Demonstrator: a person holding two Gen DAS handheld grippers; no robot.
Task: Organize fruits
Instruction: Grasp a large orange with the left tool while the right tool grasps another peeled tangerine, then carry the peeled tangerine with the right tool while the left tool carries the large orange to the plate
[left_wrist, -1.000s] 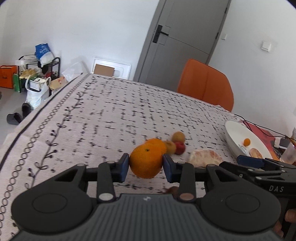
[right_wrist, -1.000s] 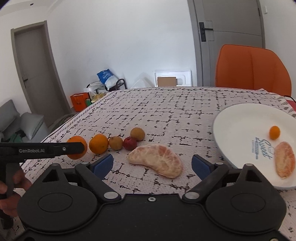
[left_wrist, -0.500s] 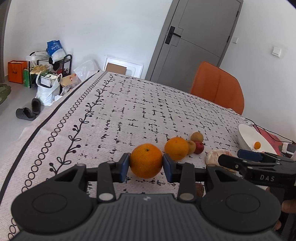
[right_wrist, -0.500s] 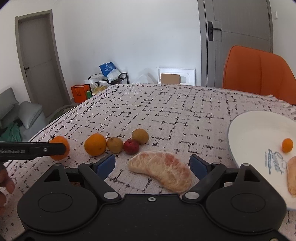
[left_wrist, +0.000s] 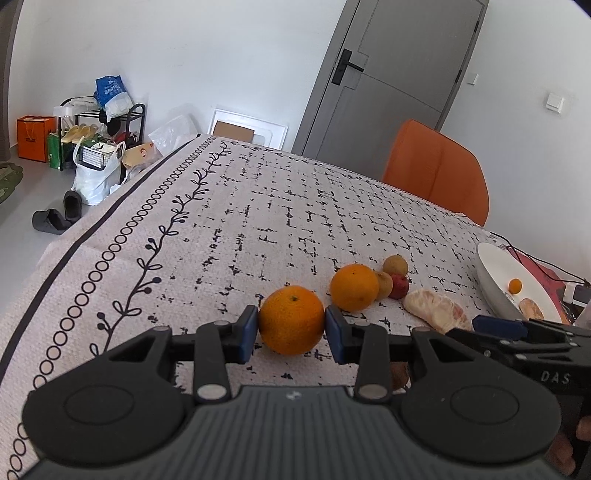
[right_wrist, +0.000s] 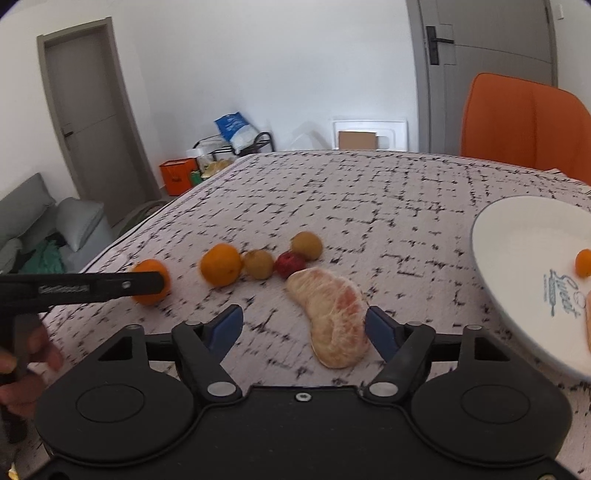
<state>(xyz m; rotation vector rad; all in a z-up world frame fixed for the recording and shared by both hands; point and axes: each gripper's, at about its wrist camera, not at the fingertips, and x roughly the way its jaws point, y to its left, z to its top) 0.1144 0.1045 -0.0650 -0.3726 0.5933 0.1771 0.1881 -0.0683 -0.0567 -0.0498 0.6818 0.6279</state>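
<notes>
Mid-pickup on two fruits: left gripper (left_wrist: 291, 329) clamped on an orange (left_wrist: 291, 319) at the end of the fruit row on the bench (left_wrist: 258, 206), well apart from the plate (right_wrist: 517, 236). Right gripper (right_wrist: 304, 328) part open, jaws just closing around the peeled segment (right_wrist: 332, 317) near the plate, right pad at its edge, left pad apart. Next, probably: finish closing gently on the soft segment, then lift toward the plate.

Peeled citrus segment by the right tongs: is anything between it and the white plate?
Nothing visible does. The peeled citrus segment lies between the right tongs, and only bare tablecloth separates it from the white plate.
</notes>
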